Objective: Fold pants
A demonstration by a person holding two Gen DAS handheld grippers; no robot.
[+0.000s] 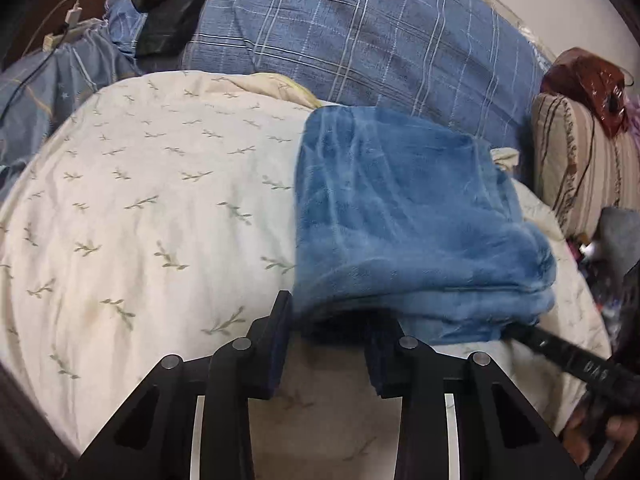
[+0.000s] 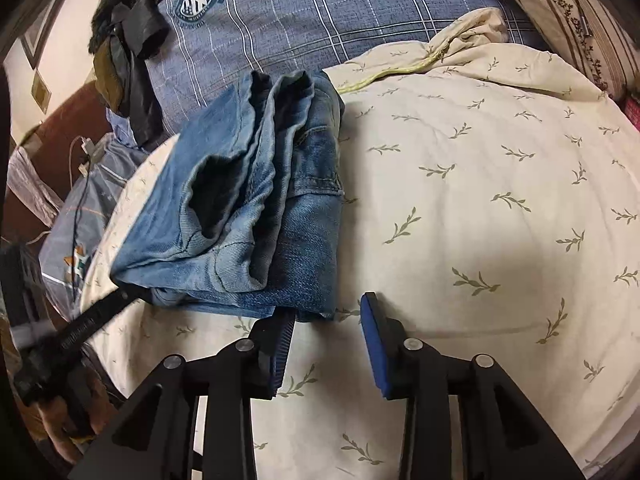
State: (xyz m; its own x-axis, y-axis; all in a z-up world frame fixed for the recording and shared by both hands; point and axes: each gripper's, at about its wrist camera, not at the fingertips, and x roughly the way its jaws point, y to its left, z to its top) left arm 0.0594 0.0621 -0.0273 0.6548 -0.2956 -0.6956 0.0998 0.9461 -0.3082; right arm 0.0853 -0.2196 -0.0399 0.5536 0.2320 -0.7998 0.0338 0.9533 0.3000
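The blue denim pants [image 1: 416, 224] lie folded in a thick stack on the cream leaf-print duvet [image 1: 160, 208]. In the right wrist view the pants [image 2: 256, 208] sit left of centre, layered edges showing. My left gripper [image 1: 332, 320] is open, its jaws at the near edge of the stack, the right finger tucked under the fabric. My right gripper [image 2: 328, 312] is open, its left finger touching the stack's near right corner. Each gripper also shows at the edge of the other's view, the right one [image 1: 560, 352] and the left one [image 2: 92, 320], reaching under the stack.
A blue plaid cover [image 1: 360, 40] lies behind the duvet [image 2: 480, 200]. Dark clothes [image 2: 128, 60] lie on it. A striped pillow [image 1: 580, 160] and a red bag [image 1: 588, 80] are at the right. A charger cable [image 1: 68, 24] is at the left.
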